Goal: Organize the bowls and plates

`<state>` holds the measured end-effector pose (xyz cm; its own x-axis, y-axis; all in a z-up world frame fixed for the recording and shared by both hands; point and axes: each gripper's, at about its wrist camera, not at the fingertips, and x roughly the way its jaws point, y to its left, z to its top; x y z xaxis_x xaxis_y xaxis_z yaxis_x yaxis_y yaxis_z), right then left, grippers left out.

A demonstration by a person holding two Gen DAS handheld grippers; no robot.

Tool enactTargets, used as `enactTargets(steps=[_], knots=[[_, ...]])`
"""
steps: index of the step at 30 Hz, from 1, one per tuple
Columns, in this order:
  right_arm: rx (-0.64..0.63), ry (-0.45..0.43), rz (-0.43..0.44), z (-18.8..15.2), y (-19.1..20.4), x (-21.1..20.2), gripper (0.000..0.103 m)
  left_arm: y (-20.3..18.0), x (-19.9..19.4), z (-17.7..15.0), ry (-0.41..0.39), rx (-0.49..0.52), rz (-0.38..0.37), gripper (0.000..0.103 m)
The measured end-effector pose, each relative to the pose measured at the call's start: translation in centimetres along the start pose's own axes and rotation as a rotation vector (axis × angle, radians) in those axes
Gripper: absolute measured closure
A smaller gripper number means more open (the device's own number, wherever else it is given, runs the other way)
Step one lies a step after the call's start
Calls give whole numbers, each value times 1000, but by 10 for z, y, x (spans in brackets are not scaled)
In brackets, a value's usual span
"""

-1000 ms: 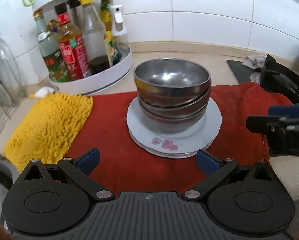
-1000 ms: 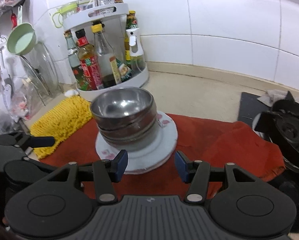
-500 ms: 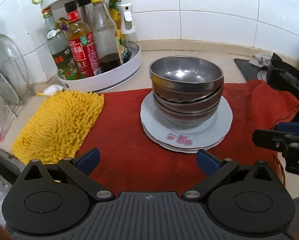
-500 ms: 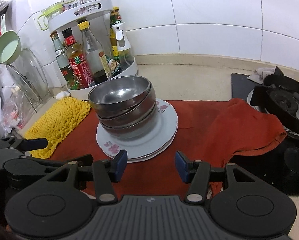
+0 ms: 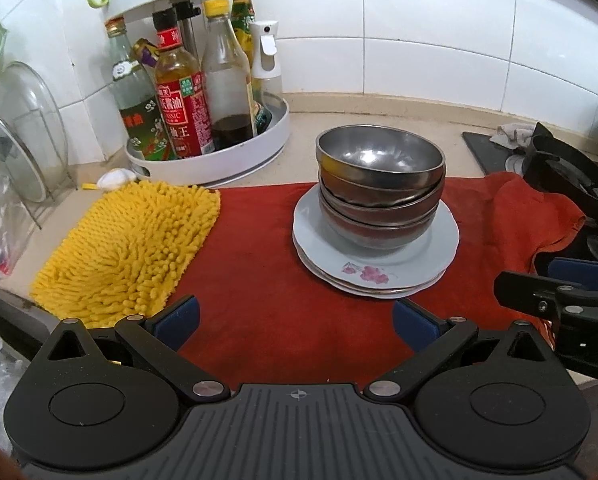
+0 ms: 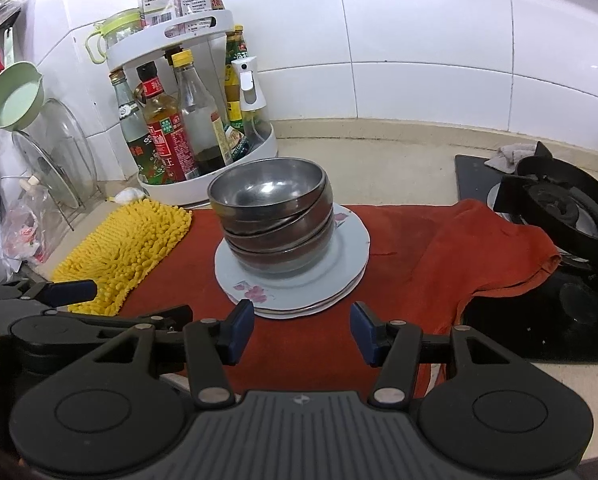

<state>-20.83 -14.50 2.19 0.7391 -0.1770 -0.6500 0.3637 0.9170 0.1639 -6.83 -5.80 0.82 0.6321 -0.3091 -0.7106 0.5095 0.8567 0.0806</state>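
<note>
Several nested steel bowls (image 5: 380, 190) (image 6: 273, 216) stand on a small stack of white plates (image 5: 379, 272) (image 6: 299, 292) with pink flower prints, on a red cloth (image 5: 267, 280) (image 6: 411, 248). My left gripper (image 5: 295, 322) is open and empty, held back from the stack over the cloth's near edge. My right gripper (image 6: 302, 330) is open too, nothing between its blue pads, just short of the plates' near rim. Each gripper shows at the edge of the other's view.
A yellow chenille mat (image 5: 131, 248) (image 6: 127, 252) lies left of the cloth. A white rotating rack of sauce bottles (image 5: 203, 120) (image 6: 187, 128) stands behind. A gas stove (image 5: 571, 172) (image 6: 555, 216) is on the right, glass lids (image 6: 55, 160) on the left.
Both grippers have drawn back from the bowl and plate stack, which now looks smaller and farther. The left view has shifted so the stack sits more to the right. Jaws stay open.
</note>
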Motion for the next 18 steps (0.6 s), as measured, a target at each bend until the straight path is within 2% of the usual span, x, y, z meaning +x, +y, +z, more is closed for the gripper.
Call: enactTargets(steps=[12,18], knots=[[29,-33,-34,-13,11,-22,54,9,-16,-11,-21,-4,-50,0],[37,-51,-74,-18,12,-25,51,10,-16,-13,-12,3,-47,0]])
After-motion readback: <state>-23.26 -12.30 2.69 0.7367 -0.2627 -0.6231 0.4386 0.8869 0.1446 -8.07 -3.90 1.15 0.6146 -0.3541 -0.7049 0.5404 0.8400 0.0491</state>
